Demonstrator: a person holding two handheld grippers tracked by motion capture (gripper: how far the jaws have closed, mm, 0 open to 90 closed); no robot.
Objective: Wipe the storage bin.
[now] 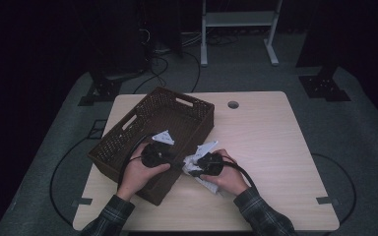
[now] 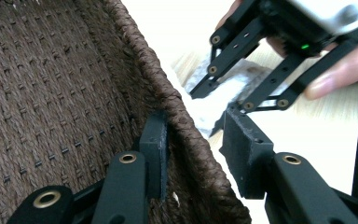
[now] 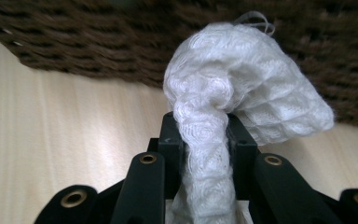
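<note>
Right gripper view: right tongs (image 3: 205,140) pinch unlabelled white cloth (image 3: 242,84).

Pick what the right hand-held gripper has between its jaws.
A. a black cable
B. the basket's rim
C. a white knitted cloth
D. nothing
C: in the right gripper view the right hand-held gripper has its jaws pressed on a bunched white cloth, with the basket behind it.
</note>
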